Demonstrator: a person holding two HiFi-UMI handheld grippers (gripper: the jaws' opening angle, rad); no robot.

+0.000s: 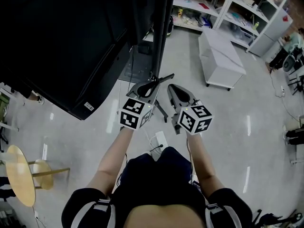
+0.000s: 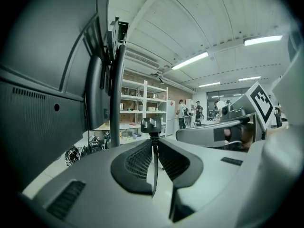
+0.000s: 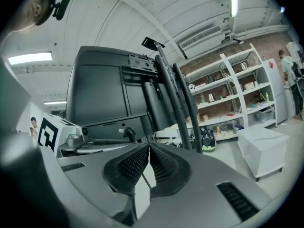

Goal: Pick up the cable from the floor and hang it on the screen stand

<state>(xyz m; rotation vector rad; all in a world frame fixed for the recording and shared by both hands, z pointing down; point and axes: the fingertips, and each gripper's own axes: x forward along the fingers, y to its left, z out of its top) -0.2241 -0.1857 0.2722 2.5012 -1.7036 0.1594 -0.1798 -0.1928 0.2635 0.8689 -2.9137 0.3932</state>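
My left gripper (image 1: 154, 81) is shut on a thin black cable (image 2: 154, 167), just behind its black plug (image 2: 151, 125). The plug pokes out past the fingertips, towards the dark upright poles of the screen stand (image 1: 161, 27). In the left gripper view the stand pole (image 2: 116, 94) rises close on the left, behind the big black screen (image 1: 61, 42). My right gripper (image 1: 170, 87) hovers just right of the left one, shut with nothing in it. In the right gripper view the right gripper (image 3: 148, 146) faces the screen's back (image 3: 109, 94) and the plug (image 3: 127, 133). The cable's trailing length is hard to follow.
A white cabinet on casters (image 1: 221, 56) stands on the floor to the right. Shelving (image 1: 228, 4) lines the far wall. A white power strip (image 1: 159, 139) lies on the floor by the person's knees. A round wooden table (image 1: 21, 175) is at the lower left.
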